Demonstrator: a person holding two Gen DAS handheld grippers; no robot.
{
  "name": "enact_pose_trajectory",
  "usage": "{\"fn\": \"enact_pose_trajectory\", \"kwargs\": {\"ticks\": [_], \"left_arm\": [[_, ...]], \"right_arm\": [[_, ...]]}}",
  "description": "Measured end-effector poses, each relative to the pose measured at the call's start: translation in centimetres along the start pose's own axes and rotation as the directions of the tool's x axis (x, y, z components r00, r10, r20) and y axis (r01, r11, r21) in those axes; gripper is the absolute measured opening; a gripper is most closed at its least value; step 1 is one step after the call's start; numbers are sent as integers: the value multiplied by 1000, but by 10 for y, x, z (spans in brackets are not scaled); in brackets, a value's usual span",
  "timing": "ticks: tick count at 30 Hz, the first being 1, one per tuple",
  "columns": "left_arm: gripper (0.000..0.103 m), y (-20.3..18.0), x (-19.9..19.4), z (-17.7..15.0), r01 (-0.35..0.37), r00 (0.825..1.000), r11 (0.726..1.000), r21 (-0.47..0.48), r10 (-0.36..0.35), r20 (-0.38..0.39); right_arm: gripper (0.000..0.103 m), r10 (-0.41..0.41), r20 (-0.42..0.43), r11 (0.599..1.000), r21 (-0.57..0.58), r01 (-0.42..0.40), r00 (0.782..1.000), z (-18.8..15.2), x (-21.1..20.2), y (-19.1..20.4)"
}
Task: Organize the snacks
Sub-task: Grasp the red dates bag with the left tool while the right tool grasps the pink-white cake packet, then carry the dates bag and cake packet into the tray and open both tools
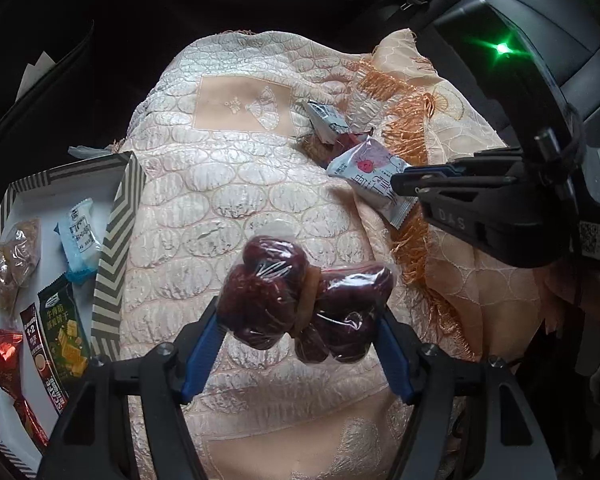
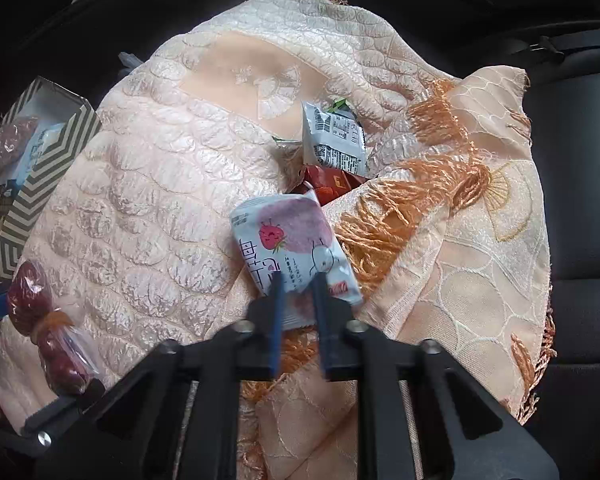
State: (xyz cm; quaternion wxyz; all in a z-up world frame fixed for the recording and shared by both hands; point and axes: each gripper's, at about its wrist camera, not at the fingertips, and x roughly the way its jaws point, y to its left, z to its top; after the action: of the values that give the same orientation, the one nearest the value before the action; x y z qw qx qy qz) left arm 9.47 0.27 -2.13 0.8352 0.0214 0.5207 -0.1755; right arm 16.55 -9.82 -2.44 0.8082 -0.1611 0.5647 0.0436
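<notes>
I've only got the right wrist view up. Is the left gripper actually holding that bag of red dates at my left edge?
Observer: Yes. The left wrist view shows the left gripper with a blue pad pressed on each side of the bag of red dates.
Operator: What's inside the striped box? I only see a corner of it.
Observer: A green biscuit packet lies flat in the striped box.
Operator: Anything else in there?
Observer: A red foil sweet sits at the box's near end.
</notes>
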Motion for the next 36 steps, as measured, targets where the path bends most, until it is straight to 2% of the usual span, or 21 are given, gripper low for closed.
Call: {"fn": "enact_pose_trajectory", "kwargs": {"ticks": [6, 7, 9, 10, 11, 17, 19, 20, 24, 29, 36], "left_arm": [[72, 6, -6, -5, 0, 1000, 1000, -15, 0, 8], [72, 6, -6, -6, -1, 1000, 1000, -16, 1, 9], [72, 8, -8, -9, -1, 1000, 1000, -19, 1, 10], [72, 9, -9, -9, -1, 1000, 1000, -23, 1, 9], [72, 10, -9, -10, -2, 1000, 1000, -26, 2, 10], [72, 14, -7, -9, -5, 1000, 999, -47, 5, 3], [72, 13, -7, -9, -4, 1000, 999, -46, 5, 1], [72, 13, -6, -10, -6, 1000, 999, -45, 6, 0], [72, 11, -7, -11, -3, 1000, 999, -44, 3, 1], [72, 16, -16, -13, -10, 1000, 998, -57, 11, 18], [72, 31, -32, -17, -28, 999, 995, -92, 32, 39]], "right_arm": [[10, 30, 35, 999, 37, -31, 999, -3, -8, -6], [15, 26, 25, 999, 37, -27, 999, -2, -7, -5], [40, 28, 20, 999, 38, -29, 999, 3, -4, -4], [62, 29, 24, 999, 37, -29, 999, 5, -2, -4], [67, 26, 31, 999, 39, -27, 999, 8, -1, -3], [67, 19, -21, 1000, 16, -18, 1000, 18, 22, -6], [66, 40, -30, 999, 25, -39, 999, 17, 27, -9], [56, 54, -25, 998, 34, -53, 998, 17, 26, -11], [41, 84, -8, 995, 57, -84, 996, 14, 19, -13], [36, 143, 42, 984, 101, -147, 989, 5, -6, -10], [35, 251, 106, 958, 113, -262, 962, -2, -37, 10]]}}
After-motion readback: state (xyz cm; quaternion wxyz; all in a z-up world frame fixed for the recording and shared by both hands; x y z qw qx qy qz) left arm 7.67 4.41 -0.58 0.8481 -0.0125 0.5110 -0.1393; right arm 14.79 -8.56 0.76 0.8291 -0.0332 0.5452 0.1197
